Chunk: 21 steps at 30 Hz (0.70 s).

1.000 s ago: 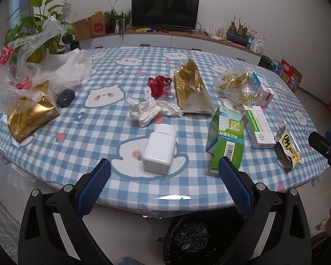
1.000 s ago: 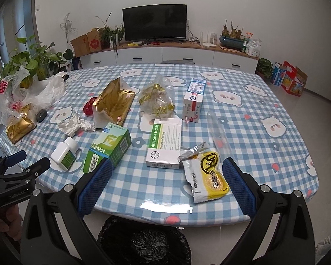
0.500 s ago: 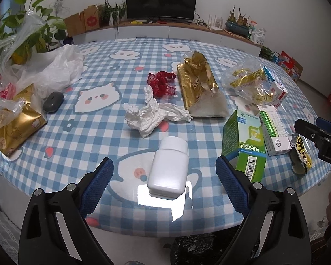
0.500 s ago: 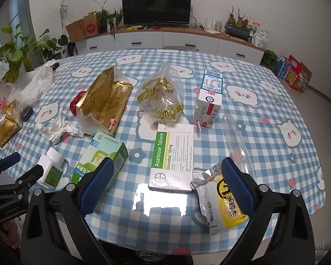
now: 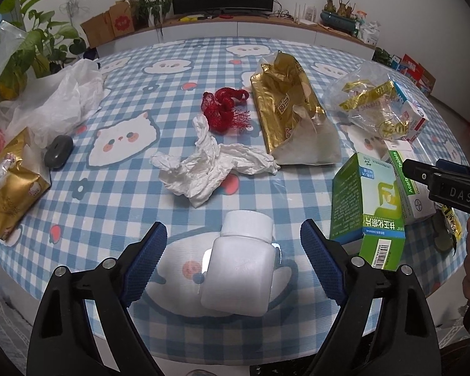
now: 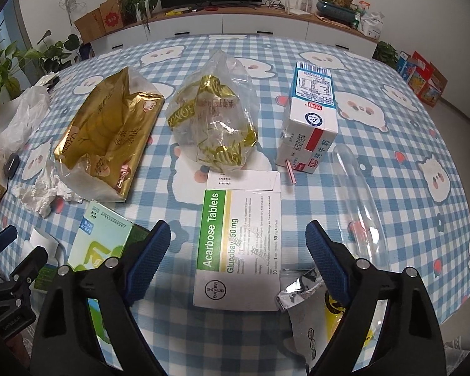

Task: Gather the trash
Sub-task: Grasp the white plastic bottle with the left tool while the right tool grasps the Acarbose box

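The left tongs (image 5: pixel 233 244) hung over the near edge of the checked surface (image 5: pixel 134 188), spread wide though their jaws had just been closing a little. The white plastic bottle (image 5: pixel 239 269) lay on its side between the two blue pads, cap pointing away, with a clear gap to each pad, so nothing pinched it. Just beyond it lay the crumpled tissue (image 5: pixel 210 169), and farther back the red mesh net (image 5: pixel 225 109) beside the torn gold bag (image 5: pixel 285 109). The green medicine box (image 5: pixel 368 206) stood just right of the right-hand pad.

The right tongs (image 6: pixel 238 250) were likewise spread, their jaws having just been closing somewhat, and gripped nothing. The Acarbose tablet box (image 6: pixel 239 247) lay flat on the surface between the pads, its long side running away from the camera, untouched on both sides. A silver-and-yellow wrapper (image 6: pixel 316 316) lay under the right-hand pad, near the box's near corner. Beyond the box sat the clear bag with gold ribbon (image 6: pixel 213 119) and the milk carton (image 6: pixel 310 119) with its pink straw.
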Motion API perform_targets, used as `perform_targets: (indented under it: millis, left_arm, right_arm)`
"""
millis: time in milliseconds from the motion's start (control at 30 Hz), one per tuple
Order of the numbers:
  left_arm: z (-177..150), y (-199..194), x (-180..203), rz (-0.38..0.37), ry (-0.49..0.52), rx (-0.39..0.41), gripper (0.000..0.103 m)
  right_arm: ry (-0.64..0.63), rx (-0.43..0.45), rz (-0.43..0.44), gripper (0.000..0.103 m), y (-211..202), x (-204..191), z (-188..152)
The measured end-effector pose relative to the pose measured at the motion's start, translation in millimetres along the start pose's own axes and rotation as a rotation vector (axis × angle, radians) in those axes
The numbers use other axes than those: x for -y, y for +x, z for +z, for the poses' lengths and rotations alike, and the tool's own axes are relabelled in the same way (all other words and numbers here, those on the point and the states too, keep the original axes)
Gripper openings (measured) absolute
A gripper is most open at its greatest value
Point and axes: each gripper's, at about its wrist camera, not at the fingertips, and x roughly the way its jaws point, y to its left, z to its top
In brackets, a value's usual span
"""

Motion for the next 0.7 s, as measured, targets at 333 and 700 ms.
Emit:
perform_targets:
  millis: [333, 700]
  left_arm:
    - [2.1, 16.7, -1.1, 0.02, -0.005, -0.045, 0.077]
    - [-2.8, 24.8, -1.1, 0.005, -0.019, -0.077, 0.063]
  right_arm:
    - [-0.006, -0.035, -0.004, 0.071, 16.0, -7.7, 2.4]
    - [0.004, -0.038, -0.036, 0.069, 21.4, -5.0, 3.2]
